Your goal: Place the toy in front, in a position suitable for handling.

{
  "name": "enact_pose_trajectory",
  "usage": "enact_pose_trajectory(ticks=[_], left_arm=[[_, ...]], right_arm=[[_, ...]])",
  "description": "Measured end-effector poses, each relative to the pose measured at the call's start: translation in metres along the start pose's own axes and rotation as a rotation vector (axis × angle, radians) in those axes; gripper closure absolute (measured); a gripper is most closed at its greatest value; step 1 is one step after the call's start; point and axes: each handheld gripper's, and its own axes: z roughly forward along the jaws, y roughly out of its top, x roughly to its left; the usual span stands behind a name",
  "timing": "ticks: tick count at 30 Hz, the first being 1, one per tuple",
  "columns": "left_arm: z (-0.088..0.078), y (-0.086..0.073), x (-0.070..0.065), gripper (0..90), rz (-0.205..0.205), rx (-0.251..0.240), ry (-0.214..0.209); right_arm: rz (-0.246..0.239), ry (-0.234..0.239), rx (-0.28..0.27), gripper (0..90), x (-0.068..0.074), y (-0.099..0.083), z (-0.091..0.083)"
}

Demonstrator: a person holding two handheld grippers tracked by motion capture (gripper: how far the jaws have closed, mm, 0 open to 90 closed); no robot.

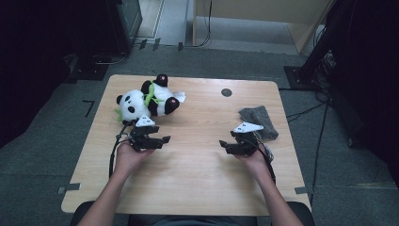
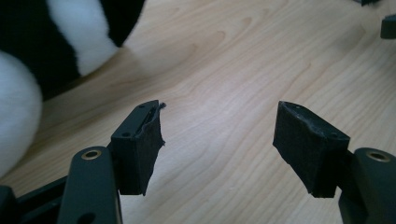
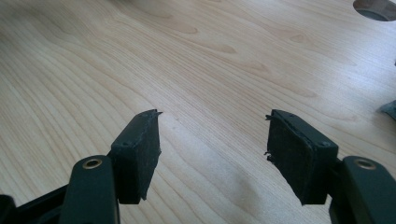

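A black-and-white panda plush (image 1: pixel 148 101) with green trim lies on its side at the back left of the wooden table (image 1: pixel 197 179). My left gripper (image 1: pixel 162 140) sits just in front of it, pointing right. In the left gripper view the jaws stand open (image 2: pixel 219 135) over bare wood, and the panda's fur (image 2: pixel 28 56) is close at the upper left, not touched. My right gripper (image 1: pixel 225 146) points left toward the middle of the table. It is open (image 3: pixel 212 144) with nothing between its pads.
A crumpled grey cloth (image 1: pixel 259 120) lies at the right, just behind the right hand; its edge (image 3: pixel 390 108) shows in the right gripper view. A round cable hole (image 1: pixel 226 92) sits near the far edge. Dark equipment and cables surround the table on the floor.
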Motion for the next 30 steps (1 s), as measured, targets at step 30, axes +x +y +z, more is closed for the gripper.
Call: enact_pose_trajectory(ticks=[30], left_arm=[[-0.024,0.025,0.045,33.7,-0.055,-0.075,0.116]], right_arm=[[0.003,-0.007,0.007,38.2,-0.018,0.005,0.0]])
